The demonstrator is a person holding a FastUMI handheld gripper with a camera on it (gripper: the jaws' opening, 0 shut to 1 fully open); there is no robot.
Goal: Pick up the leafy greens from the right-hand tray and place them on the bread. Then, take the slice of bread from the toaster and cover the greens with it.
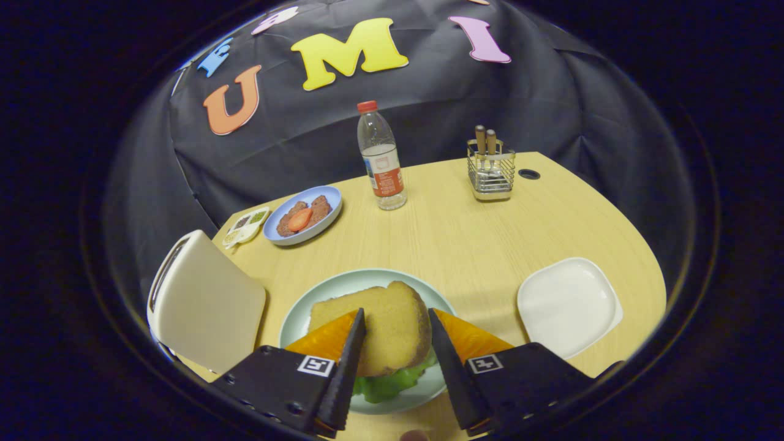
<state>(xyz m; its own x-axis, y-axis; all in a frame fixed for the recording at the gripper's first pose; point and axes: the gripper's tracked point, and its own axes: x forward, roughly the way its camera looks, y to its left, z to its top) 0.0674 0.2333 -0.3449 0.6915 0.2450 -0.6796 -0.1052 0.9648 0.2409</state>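
Observation:
A slice of toasted bread (pixel 392 334) lies on top of leafy greens (pixel 386 386), which stick out under its near edge. Both rest on the pale green plate (pixel 343 282) just ahead of me. My gripper (pixel 397 312) hovers over the slice and is open. Its left finger crosses over the bread's face and its right finger sits at the crust's right edge. The cream toaster (pixel 205 300) stands left of the plate, its slot turned away. Right of the plate is the white square tray (pixel 566 303), holding nothing.
Beyond the plate stand a blue plate (pixel 331 197) of meat and tomato, a small condiment dish (pixel 245 226), a water bottle (pixel 381 159) and a wire utensil holder (pixel 490 174). A cable hole (pixel 528 174) sits at the table's far right.

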